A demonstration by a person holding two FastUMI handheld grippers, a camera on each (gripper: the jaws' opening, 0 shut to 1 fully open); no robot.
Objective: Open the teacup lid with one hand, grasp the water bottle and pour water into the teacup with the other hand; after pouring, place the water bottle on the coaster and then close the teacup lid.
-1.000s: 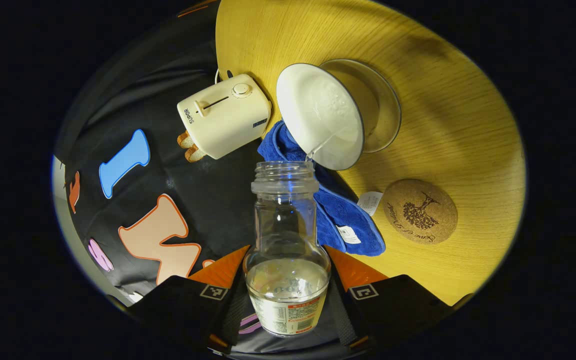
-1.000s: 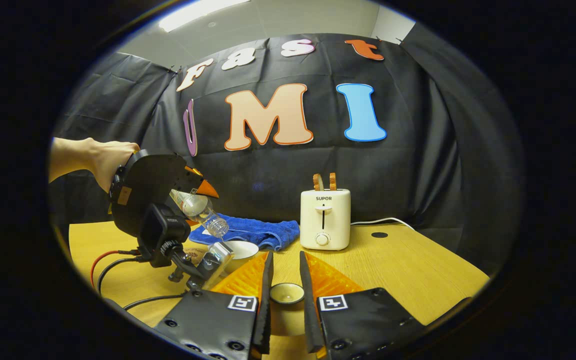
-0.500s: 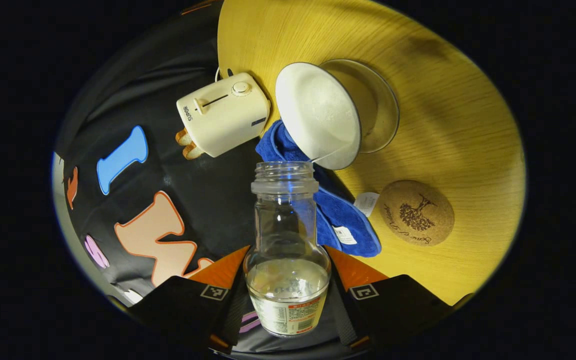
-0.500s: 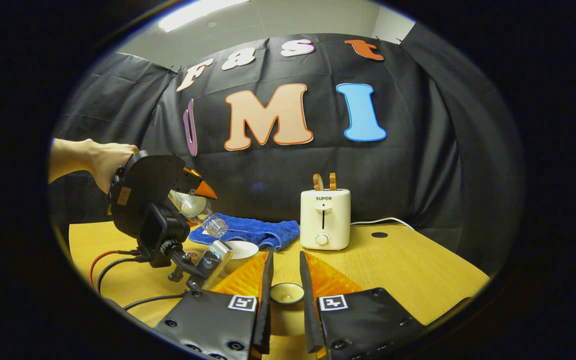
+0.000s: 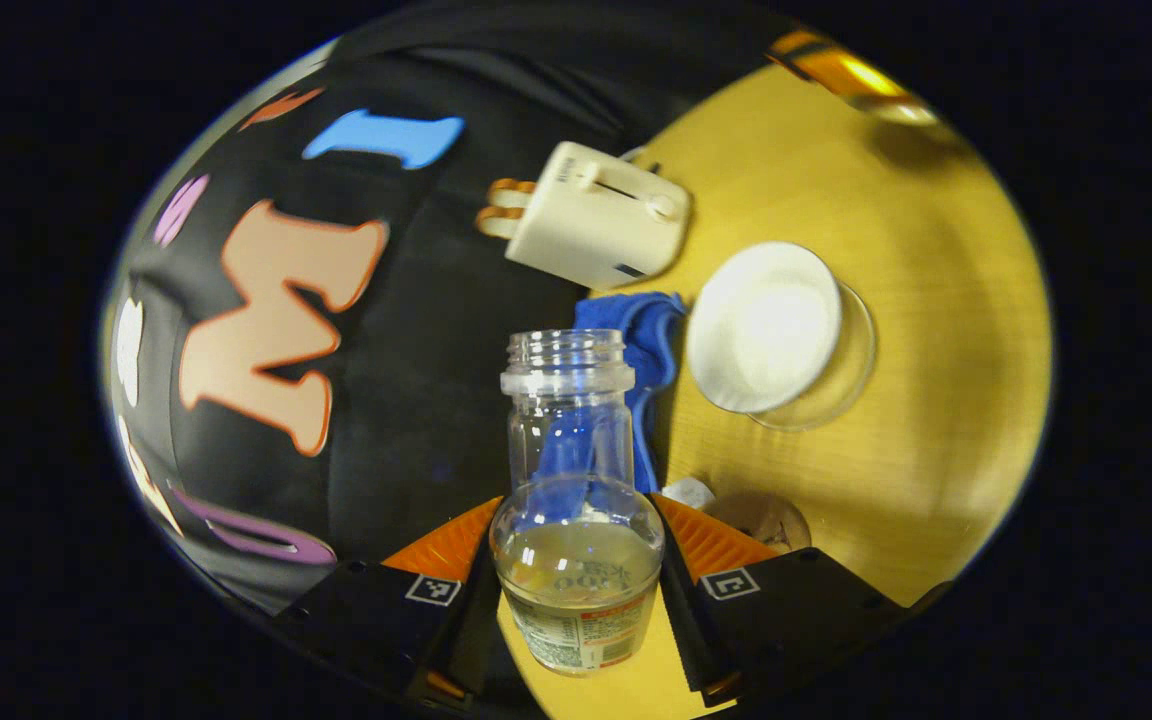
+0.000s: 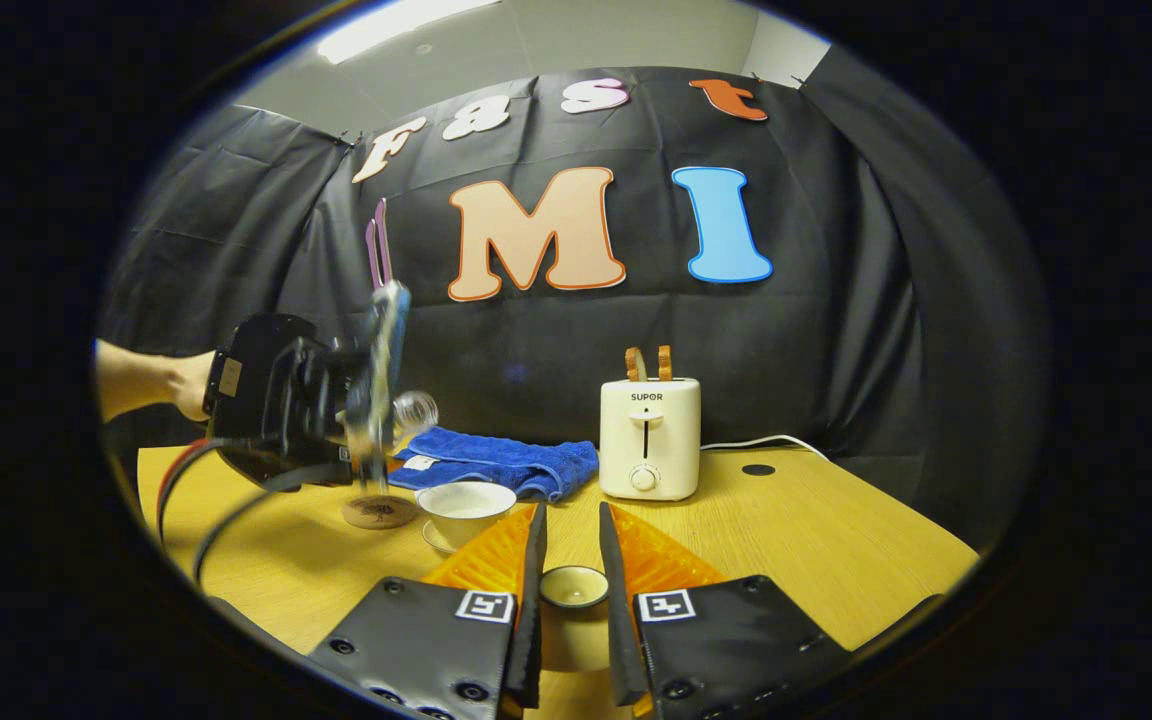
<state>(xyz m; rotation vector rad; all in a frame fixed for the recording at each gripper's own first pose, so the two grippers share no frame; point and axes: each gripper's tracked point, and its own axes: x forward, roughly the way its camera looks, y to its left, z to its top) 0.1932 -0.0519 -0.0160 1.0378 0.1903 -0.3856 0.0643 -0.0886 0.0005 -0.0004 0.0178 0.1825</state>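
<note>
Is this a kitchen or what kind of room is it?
Not a real kitchen, probably a recording booth: black cloth wall behind one wooden table, set with a toaster, blue towel and teacup.

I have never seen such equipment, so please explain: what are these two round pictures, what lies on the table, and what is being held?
A person holds a two-finger tool in each hand; a camera rides on each. In the left gripper view, the left gripper grips a water bottle, part full and uncapped. In the right gripper view, the right gripper holds the teacup lid between its fingers; farther off you see the person's hand. On the wooden table stand the open teacup on its saucer, a cork coaster, a blue towel and a toaster.
</note>
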